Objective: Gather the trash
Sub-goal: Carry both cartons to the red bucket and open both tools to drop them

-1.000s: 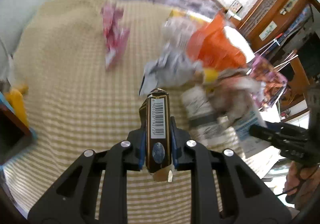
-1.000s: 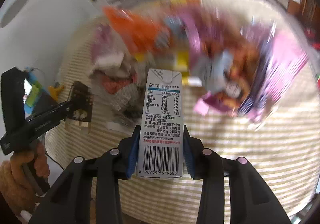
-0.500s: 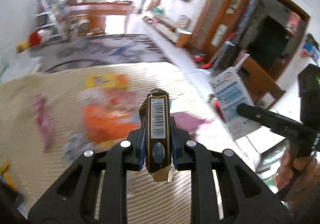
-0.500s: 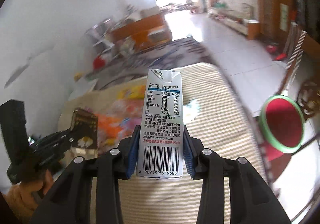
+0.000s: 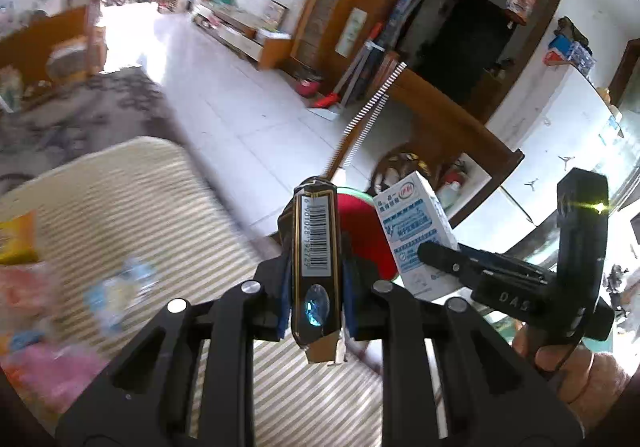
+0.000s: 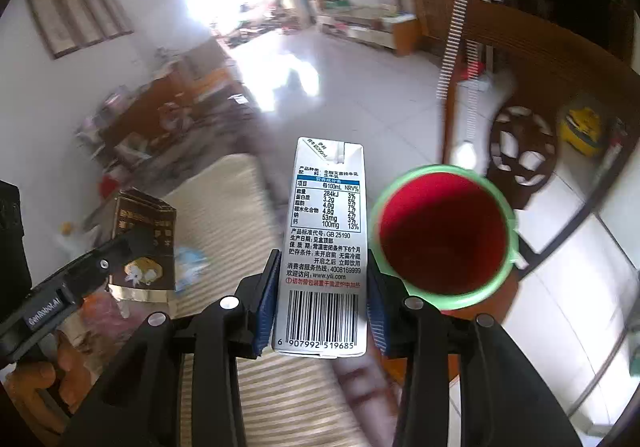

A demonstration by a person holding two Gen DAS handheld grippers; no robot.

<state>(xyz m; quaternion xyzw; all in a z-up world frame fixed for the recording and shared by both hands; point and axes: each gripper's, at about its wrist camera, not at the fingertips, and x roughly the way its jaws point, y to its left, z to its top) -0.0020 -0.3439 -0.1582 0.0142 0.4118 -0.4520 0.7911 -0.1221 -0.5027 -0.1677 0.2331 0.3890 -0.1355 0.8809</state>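
My left gripper [image 5: 316, 287] is shut on a slim dark brown box with gold trim and a barcode [image 5: 317, 247], held over the right edge of the striped table cloth [image 5: 132, 199]. My right gripper [image 6: 322, 295] is shut on a white and blue milk carton [image 6: 324, 239]. The carton [image 5: 416, 231] also shows in the left wrist view, just right of the brown box. The brown box [image 6: 146, 239] shows at the left in the right wrist view. A red bin with a green rim [image 6: 444, 235] stands on the floor beyond the table, just right of the carton; its red inside [image 5: 360, 231] peeks out behind the brown box.
Blurred wrappers [image 5: 44, 307] lie on the cloth at the left. A wooden chair [image 6: 520, 151] stands behind the bin on the white tiled floor [image 5: 248, 95]. A person's hand [image 5: 576, 367] holds the right gripper's handle. A glass table edge [image 6: 580, 287] lies at the right.
Both grippers have swung right and risen, from over the trash pile to the table's right edge. The red bin has come into view. Both still hold their box and carton.
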